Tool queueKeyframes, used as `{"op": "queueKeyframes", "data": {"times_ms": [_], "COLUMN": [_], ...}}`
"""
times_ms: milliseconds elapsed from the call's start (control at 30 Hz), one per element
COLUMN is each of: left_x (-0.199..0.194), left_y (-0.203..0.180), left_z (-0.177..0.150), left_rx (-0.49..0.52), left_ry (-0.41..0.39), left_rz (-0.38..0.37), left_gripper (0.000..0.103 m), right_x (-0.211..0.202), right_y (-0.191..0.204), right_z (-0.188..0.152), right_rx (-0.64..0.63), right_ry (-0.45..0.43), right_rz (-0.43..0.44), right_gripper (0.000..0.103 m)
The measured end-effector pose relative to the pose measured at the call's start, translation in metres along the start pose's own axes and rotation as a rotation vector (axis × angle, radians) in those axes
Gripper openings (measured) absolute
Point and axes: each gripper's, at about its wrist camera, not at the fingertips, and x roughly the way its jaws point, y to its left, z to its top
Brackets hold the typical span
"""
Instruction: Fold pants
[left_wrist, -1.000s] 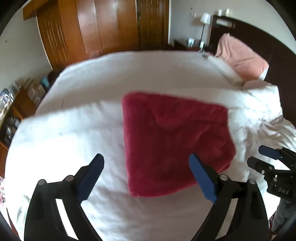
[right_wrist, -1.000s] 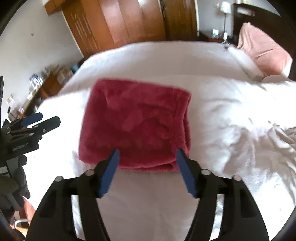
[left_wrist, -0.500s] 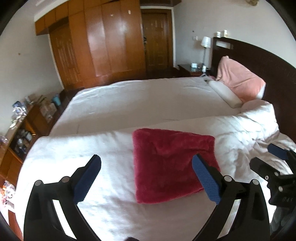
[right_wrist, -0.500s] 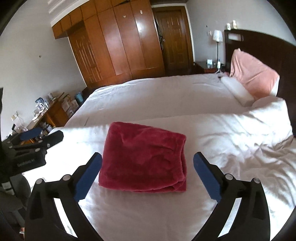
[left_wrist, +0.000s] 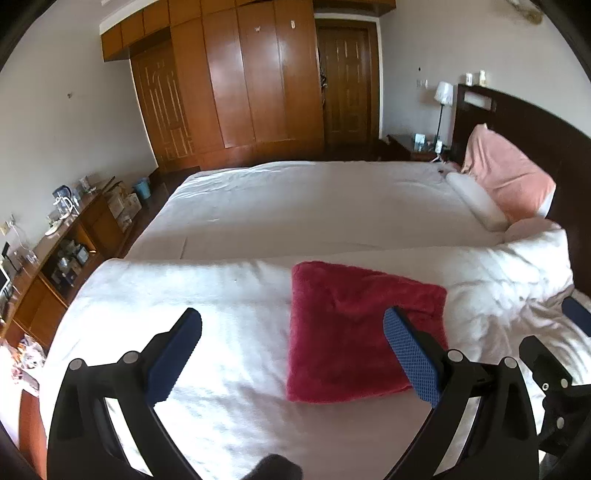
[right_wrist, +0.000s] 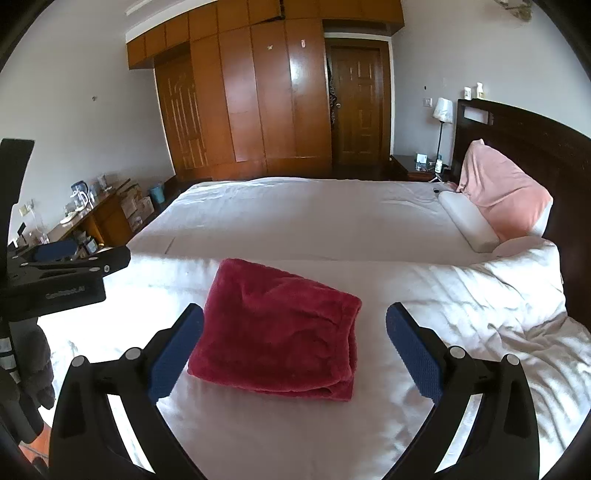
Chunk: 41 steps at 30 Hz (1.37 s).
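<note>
The red fleece pants (left_wrist: 354, 332) lie folded into a thick rectangle on the white bed (left_wrist: 229, 295), touched by neither gripper. My left gripper (left_wrist: 291, 321) hangs above and in front of their left edge, open, with nothing between its blue pads (left_wrist: 413, 362). In the right wrist view the pants (right_wrist: 277, 325) lie straight ahead, their stacked folded edges facing the lower right. My right gripper (right_wrist: 294, 314) is open wide above their near edge. The left gripper (right_wrist: 66, 266) also shows at that view's left edge, and the right gripper (left_wrist: 554, 369) at the left view's right edge.
The white duvet is rumpled at the right (right_wrist: 517, 314). A pink pillow (right_wrist: 506, 195) and a white pillow (right_wrist: 465, 218) lean on the dark headboard (right_wrist: 535, 133). A cluttered wooden sideboard (left_wrist: 55, 254) stands left of the bed. Wooden wardrobes (right_wrist: 258, 99) line the far wall.
Both grippers have risen and drawn back from the pants, which now look smaller and lower in both views. The right jaws have spread wider. The pants have not moved.
</note>
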Motion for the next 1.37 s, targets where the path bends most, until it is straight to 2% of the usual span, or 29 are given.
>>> {"op": "queueKeyframes", "data": {"times_ms": [267,767,1100,1367], "left_x": [0.003,0.014,0.019,0.046], "left_y": [-0.015,-0.021,-0.029,-0.031], "left_z": [-0.005,-0.007,-0.012,-0.017], "left_rx": [0.040,0.049,0.086,0.074], "left_ry": [0.017,0.056,0.026,0.092], "left_rz": [0.009,0.010,0.007,0.012], "left_gripper": [0.098,0.098,0.098,0.098], "right_x": [0.004,0.021,0.040,0.069], "right_y": [-0.001,-0.011,-0.018,-0.036], "right_z": [-0.003,-0.004,-0.011,-0.025], "right_rx": [-0.021,-0.002,0.006,0.050], "right_ry": [0.021,0.063,0.102,0.161], "right_rz": [0.000,0.033,0.045,0.028], "right_gripper": [0.100,0.100,0.100,0.100]}}
